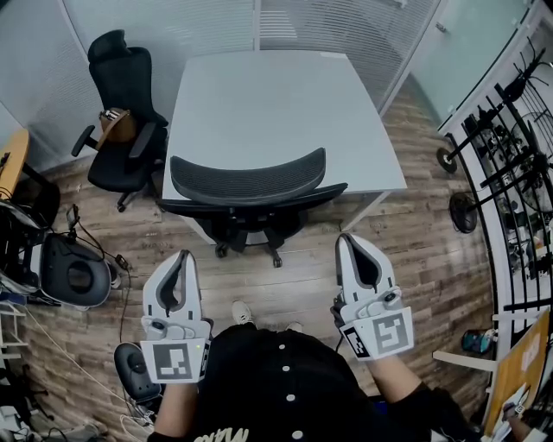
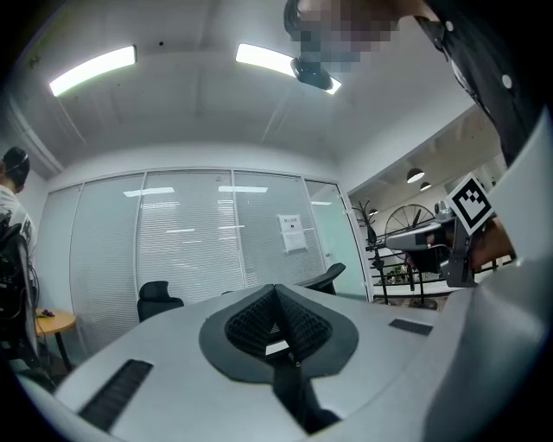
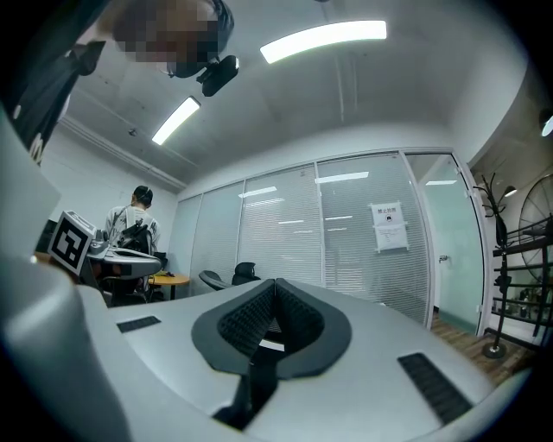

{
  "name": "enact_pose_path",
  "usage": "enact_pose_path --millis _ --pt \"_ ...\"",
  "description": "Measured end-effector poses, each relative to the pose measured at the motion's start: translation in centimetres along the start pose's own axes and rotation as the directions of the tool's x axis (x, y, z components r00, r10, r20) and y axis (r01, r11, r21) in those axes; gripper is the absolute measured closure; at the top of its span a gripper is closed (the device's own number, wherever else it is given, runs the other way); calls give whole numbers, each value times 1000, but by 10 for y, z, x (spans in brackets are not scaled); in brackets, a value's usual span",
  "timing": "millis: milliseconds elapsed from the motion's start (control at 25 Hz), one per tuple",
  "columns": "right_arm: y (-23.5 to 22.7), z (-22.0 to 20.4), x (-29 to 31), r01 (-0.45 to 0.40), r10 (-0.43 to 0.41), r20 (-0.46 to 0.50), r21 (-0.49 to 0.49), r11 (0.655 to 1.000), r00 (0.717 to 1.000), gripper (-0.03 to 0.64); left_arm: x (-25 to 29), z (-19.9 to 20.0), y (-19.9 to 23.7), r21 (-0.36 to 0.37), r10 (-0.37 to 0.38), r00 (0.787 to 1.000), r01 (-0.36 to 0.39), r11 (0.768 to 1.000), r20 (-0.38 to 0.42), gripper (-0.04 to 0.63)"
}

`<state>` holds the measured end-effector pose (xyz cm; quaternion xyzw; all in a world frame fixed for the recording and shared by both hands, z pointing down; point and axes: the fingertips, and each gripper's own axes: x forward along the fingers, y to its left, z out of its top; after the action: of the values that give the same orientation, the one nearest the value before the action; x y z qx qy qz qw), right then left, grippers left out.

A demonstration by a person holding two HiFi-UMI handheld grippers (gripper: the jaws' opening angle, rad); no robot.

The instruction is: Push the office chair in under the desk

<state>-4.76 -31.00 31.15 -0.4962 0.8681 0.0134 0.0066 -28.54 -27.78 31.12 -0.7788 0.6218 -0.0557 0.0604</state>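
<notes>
In front of the desk, both grippers hang level over the wood floor, pointing at the chair but well short of it. The left gripper is clenched, pads pressed tip to tip with nothing between them, and its own view shows the same seam closed. The right gripper matches it: jaws together, empty, touching nothing.

Counting up: two grippers, one white desk, two black chairs. The chair for the task sits at the desk's near edge, its mesh back lined up along that edge and its wheeled base showing just below it. The second chair stands just beside the desk's left edge, something brown on its seat.

As for room, bare floor lies open between the grippers and the chair's back. To the left it gets crowded, with cables and dark gear on the floor. On the right a white rack lines the wall, well apart from the desk's right edge. Beyond the desk runs a glass wall with blinds.
</notes>
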Motion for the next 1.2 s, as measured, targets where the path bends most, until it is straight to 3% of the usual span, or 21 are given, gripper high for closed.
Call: enact_pose_path --millis 400,1200 --pt "-22 -7 -5 96 -95 -17 7 995 995 589 -1 -6 6 26 9 1000 -9 1000 -8 578" --pt "-15 -2 -1 67 -68 -38 -43 997 997 589 3 -1 2 28 1 1000 -1 1000 -9 578"
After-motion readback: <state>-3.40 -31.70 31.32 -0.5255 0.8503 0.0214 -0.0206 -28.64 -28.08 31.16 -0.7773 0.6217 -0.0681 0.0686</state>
